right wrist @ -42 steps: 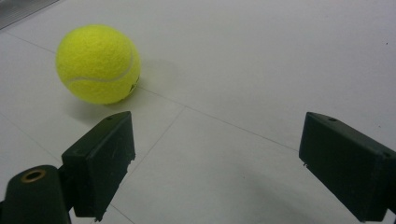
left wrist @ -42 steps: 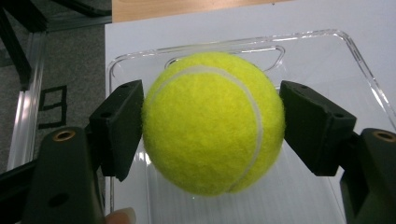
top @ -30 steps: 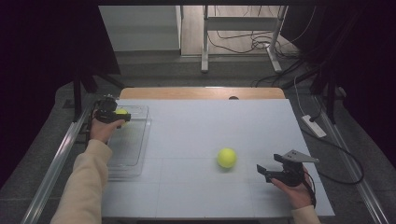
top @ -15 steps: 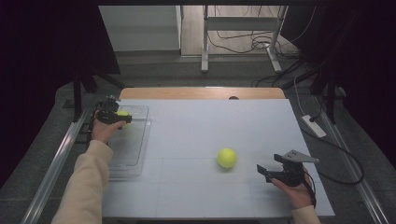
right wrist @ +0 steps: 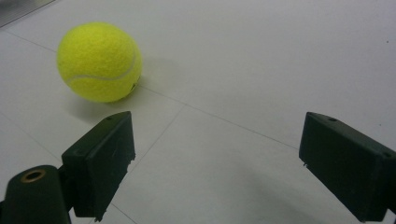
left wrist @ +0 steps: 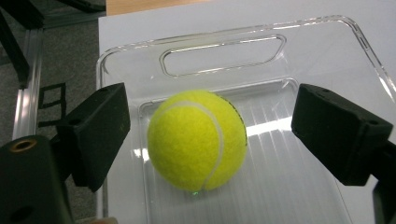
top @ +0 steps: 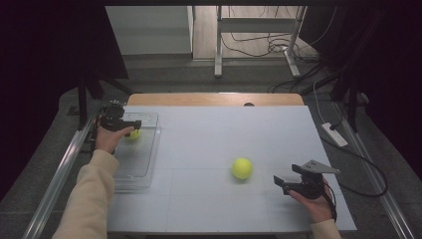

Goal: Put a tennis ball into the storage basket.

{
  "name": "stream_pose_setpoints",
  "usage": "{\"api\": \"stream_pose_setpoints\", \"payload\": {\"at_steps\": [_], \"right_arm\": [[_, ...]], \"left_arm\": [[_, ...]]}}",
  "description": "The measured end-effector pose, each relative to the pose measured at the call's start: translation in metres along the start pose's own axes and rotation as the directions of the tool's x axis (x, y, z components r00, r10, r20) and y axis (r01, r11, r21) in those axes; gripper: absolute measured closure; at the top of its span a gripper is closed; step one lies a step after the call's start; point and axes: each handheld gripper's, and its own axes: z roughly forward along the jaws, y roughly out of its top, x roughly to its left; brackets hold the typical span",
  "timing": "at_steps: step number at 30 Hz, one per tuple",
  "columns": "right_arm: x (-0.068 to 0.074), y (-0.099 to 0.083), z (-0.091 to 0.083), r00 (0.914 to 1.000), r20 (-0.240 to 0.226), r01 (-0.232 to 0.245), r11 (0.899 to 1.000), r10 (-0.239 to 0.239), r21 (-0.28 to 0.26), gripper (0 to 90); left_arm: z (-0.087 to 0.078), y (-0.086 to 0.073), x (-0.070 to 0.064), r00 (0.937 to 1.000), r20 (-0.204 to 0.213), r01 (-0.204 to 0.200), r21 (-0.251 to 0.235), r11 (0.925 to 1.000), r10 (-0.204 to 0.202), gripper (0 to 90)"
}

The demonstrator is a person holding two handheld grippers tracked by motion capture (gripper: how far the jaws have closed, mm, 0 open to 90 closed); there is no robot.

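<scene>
Left gripper (top: 133, 124) over clear tray (top: 144, 164) with ball (top: 133, 134), second ball (top: 242, 168) mid-table, right gripper (top: 279, 183) nearby

Tennis balls (left wrist: 197, 140) (right wrist: 99, 61) yellow-green, white seams; tray (left wrist: 224, 51) clear; table (top: 224, 134) pale grey; gripper (right wrist: 229, 163) jaws black.

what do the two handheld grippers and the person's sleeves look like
The left gripper and the right gripper each have two blocky matte black jaws; a brass-coloured ringed hole sits on the black body at lower left of each gripper view. In the high view the right gripper carries a grey three-cornered plate on top. Both forearms wear pale cream long sleeves.
</scene>
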Motion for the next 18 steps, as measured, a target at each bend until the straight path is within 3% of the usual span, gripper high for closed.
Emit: {"api": "stream_pose_setpoints", "payload": {"at_steps": [13, 18], "right_arm": [[-0.001, 0.000, 0.000, 1.0000, 0.003, 0.000, 1.000, 0.000, 0.002, 10.4], [0.000, 0.000, 0.000, 1.0000, 0.001, 0.002, 1.000, -0.002, -0.001, 10.4]], "left_arm": [[-0.023, -0.002, 0.002, 0.9968, 0.079, 0.014, -0.086, 0.9962, -0.007, 12.7], [-0.029, -0.005, -0.001, 0.9921, 0.125, 0.009, -0.107, 0.9942, 0.004, 12.7]]}}
